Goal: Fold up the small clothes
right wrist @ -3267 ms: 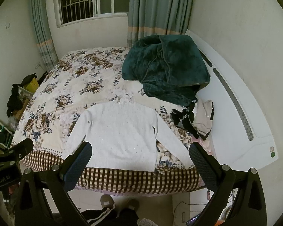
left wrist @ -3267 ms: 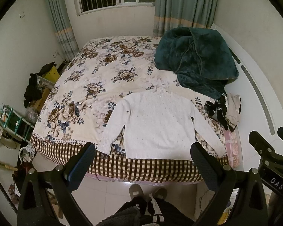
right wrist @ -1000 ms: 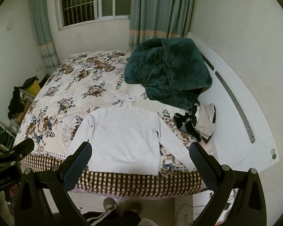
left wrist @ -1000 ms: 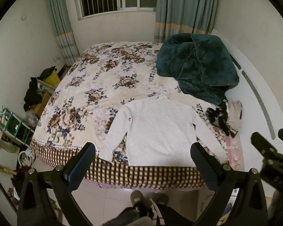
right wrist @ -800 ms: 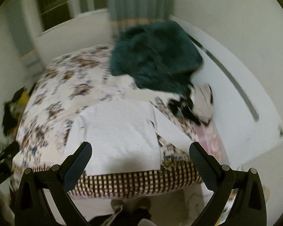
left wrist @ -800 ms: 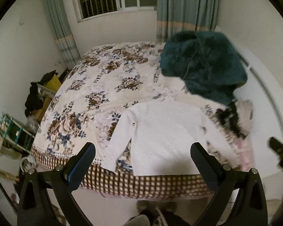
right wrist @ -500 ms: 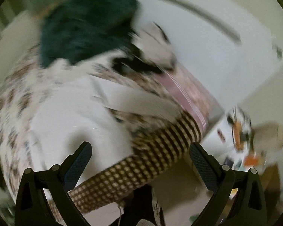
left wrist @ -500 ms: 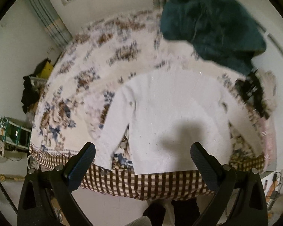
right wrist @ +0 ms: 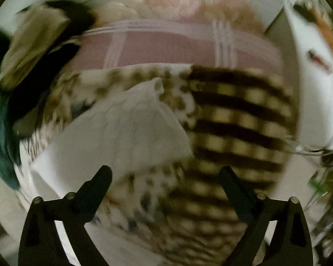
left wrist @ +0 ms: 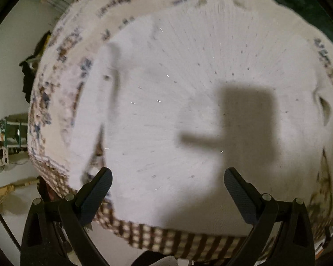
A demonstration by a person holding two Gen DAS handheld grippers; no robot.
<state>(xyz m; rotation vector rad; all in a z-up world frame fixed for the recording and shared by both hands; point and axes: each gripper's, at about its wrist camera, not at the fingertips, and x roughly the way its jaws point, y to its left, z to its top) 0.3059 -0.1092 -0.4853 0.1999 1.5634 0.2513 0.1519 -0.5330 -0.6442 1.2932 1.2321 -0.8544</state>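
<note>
Left wrist view: I hold the left gripper (left wrist: 167, 186) low over the white sweater (left wrist: 177, 110), its two fingers spread wide apart with nothing between them. The sweater lies flat on the bed (left wrist: 62, 51) and fills most of the view, its hem running along the bed's near edge at 6 o'clock, above the brown checked border (left wrist: 166, 237) of the floral bedspread. One sleeve (left wrist: 86, 119) lies down the 9 o'clock side of the body, its cuff near the left fingertip. A block-shaped shadow (left wrist: 248, 124) falls on the knit at 3 o'clock from centre. A dark green blanket (left wrist: 299, 0) sits at 1 o'clock. The view is streaked by motion blur.

Right wrist view: I hold the right gripper (right wrist: 166, 181) over the corner of the bed, fingers likewise spread wide and empty. The sweater's other sleeve (right wrist: 126, 128) lies diagonally from 8 o'clock toward centre, its cuff end pointing to 12 o'clock and resting on the floral bedspread (right wrist: 144, 190). The checked border (right wrist: 239, 119) drops away at 3 o'clock. A pink striped sheet (right wrist: 166, 48) shows at 12 o'clock. A heap of beige and black clothes (right wrist: 37, 40) lies at 10 o'clock, with the green blanket at the 9 o'clock rim. This view is heavily blurred, so I cannot tell whether either fingertip touches the fabric.
</note>
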